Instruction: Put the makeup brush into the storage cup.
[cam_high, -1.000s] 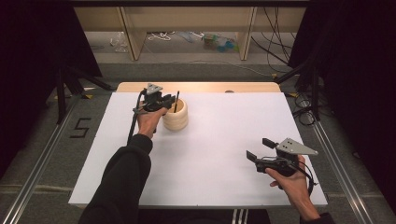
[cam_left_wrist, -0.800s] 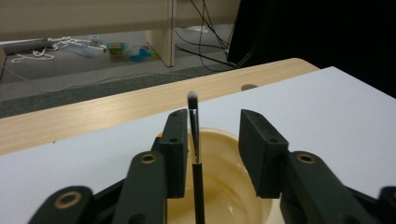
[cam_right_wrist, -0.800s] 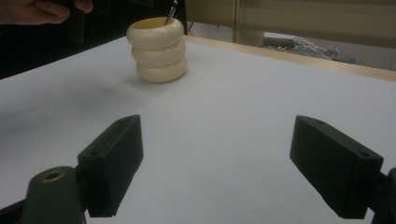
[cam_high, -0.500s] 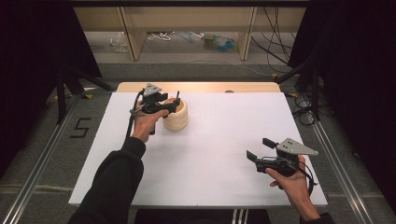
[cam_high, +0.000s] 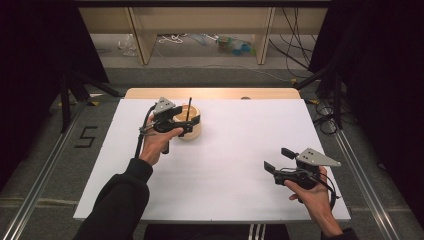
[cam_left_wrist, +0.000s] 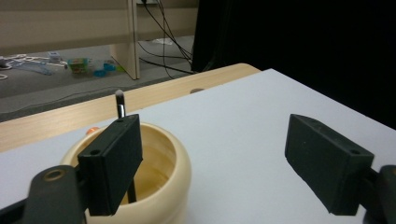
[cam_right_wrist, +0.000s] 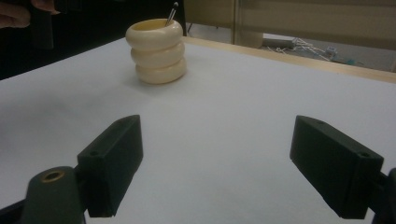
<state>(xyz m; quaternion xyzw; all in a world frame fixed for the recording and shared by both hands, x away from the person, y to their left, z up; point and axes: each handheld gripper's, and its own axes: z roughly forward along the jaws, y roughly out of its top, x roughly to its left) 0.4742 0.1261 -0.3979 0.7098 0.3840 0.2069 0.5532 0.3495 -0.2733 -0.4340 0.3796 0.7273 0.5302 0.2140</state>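
Observation:
A cream ribbed cup (cam_high: 196, 131) stands on the white table top (cam_high: 230, 190), left of the middle, with a thin black pen (cam_high: 189, 107) leaning upright in it. My left gripper (cam_high: 191, 125) hovers at the cup's left side. Its jaws have just been opening and now stand wide, gripping nothing. In the left gripper view the cup (cam_left_wrist: 173, 168) and the pen (cam_left_wrist: 120, 105) sit behind the left jaw of my gripper (cam_left_wrist: 219, 172). My right gripper (cam_high: 278, 160) rests open at the near right. Its view (cam_right_wrist: 219, 172) faces the cup (cam_right_wrist: 159, 51) and pen (cam_right_wrist: 173, 11).
A bare wooden strip (cam_high: 210, 93) runs along the table's far edge. Beyond it are wooden frame legs (cam_high: 140, 35), cables and small clutter (cam_high: 235, 45) on the floor. Black curtains stand at both sides. The hand holding the left gripper (cam_right_wrist: 18, 11) shows in the right gripper view.
The left gripper has opened, let go of the pen and drawn back from above the cup toward the person. The pen stays standing in the cup. The right gripper has not moved.

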